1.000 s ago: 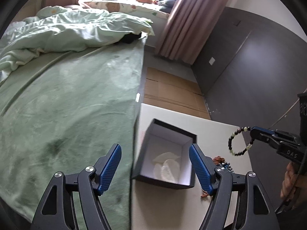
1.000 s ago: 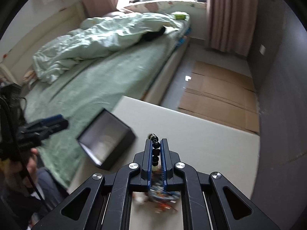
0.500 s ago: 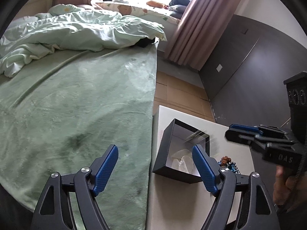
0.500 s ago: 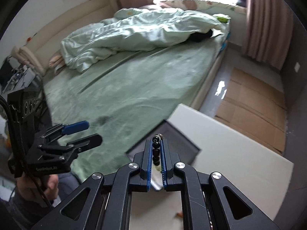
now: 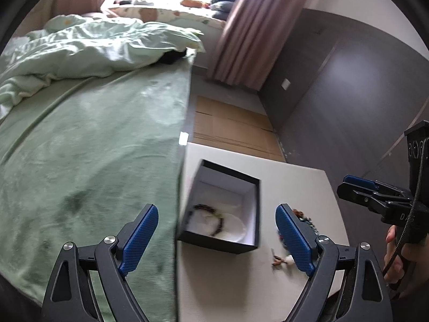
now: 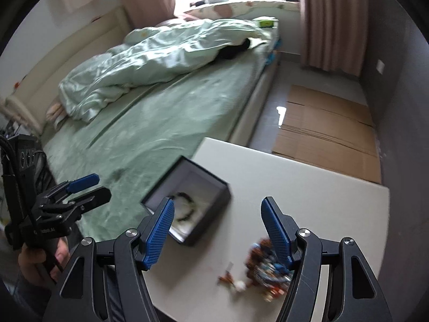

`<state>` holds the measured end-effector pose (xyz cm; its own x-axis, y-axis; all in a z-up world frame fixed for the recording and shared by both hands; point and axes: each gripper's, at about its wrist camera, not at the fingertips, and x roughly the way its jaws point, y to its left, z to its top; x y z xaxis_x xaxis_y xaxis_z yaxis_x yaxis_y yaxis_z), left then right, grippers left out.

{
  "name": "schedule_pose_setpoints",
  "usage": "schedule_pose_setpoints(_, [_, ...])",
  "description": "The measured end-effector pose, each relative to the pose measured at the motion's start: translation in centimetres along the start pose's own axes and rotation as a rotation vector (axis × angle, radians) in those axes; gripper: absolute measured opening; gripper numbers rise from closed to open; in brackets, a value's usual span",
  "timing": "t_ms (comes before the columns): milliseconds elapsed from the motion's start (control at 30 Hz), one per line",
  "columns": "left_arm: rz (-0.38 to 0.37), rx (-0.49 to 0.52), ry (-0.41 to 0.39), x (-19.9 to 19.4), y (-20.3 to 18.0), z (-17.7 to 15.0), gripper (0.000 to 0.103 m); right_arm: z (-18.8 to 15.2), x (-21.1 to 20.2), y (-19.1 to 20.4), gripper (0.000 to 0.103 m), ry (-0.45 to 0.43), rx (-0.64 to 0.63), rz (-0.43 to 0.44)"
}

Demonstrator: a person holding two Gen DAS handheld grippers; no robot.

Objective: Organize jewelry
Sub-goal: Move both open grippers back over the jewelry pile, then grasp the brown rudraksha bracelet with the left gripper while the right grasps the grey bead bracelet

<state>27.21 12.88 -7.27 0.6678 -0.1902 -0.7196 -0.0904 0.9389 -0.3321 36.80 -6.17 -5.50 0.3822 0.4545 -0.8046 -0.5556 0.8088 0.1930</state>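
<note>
1. A dark beaded bracelet (image 5: 207,218) lies curled inside an open black box (image 5: 228,244) with a white lining; nothing grips it.
2. The box sits at the left edge of a pale tabletop (image 5: 292,179), right beside a bed (image 5: 88,145) with a green cover.
3. To the right of the box, apart from it, a small heap of mixed beaded jewelry (image 6: 268,271) lies on the tabletop — likely the next thing to sort.
4. The right gripper (image 6: 218,228) has its blue fingers spread wide and empty. The heap lies just at and below its right finger, with the box off to the front-left.
5. The left gripper (image 5: 217,238) is also wide open and empty. It is aimed over the box, and the heap sits behind its right finger.
6. Judgement: the right gripper is nearer the heap — it needs only a short drop to the right. The heap is a blurred clump with no clear long axis.
</note>
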Motion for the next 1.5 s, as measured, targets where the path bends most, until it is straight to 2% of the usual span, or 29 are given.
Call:
schedule_pose_setpoints(300, [-0.060,0.102,0.030,1.6,-4.9,-0.7,0.090,-3.6,-2.8,-4.8,0.067,-0.031,0.123,-0.028])
schedule_pose_setpoints(567, [-0.105,0.163,0.054,3.2,-7.8,-1.4,0.089,-6.6,-2.8,-8.2,0.067,-0.035,0.264,0.035])
schedule_pose_setpoints(633, [-0.109,0.175,0.060,3.7,-8.4,-1.5,0.087,-7.1,-2.3,-8.9,0.061,-0.025,0.294,0.048])
schedule_pose_setpoints(800, [-0.115,0.192,0.100,4.9,-9.3,-1.8,0.069,-8.2,0.1,-10.5,0.048,0.016,0.380,0.089])
schedule_pose_setpoints(900, [-0.125,0.185,0.129,5.8,-9.5,-1.8,0.062,-8.5,2.1,-11.2,0.047,0.049,0.422,0.116])
schedule_pose_setpoints(1033, [-0.127,0.179,0.156,6.8,-9.7,-1.7,0.054,-8.6,4.5,-11.7,0.039,0.095,0.462,0.131])
schedule_pose_setpoints(1200, [-0.122,0.175,0.181,7.6,-9.6,-1.5,0.043,-8.7,6.6,-12.1,0.038,0.136,0.495,0.114])
schedule_pose_setpoints(1267, [-0.121,0.173,0.186,7.9,-9.6,-1.5,0.041,-8.8,7.2,-12.1,0.038,0.152,0.503,0.111])
schedule_pose_setpoints(1333, [-0.123,0.170,0.189,8.1,-9.7,-1.4,0.041,-8.9,7.9,-12.1,0.023,0.166,0.510,0.120])
schedule_pose_setpoints(1400, [-0.124,0.170,0.194,8.3,-9.9,-1.4,0.041,-8.9,8.0,-12.2,0.014,0.166,0.502,0.114])
schedule_pose_setpoints(1500, [-0.127,0.180,0.203,8.6,-10.3,-1.5,0.041,-9.1,7.2,-12.4,0.011,0.123,0.503,0.142])
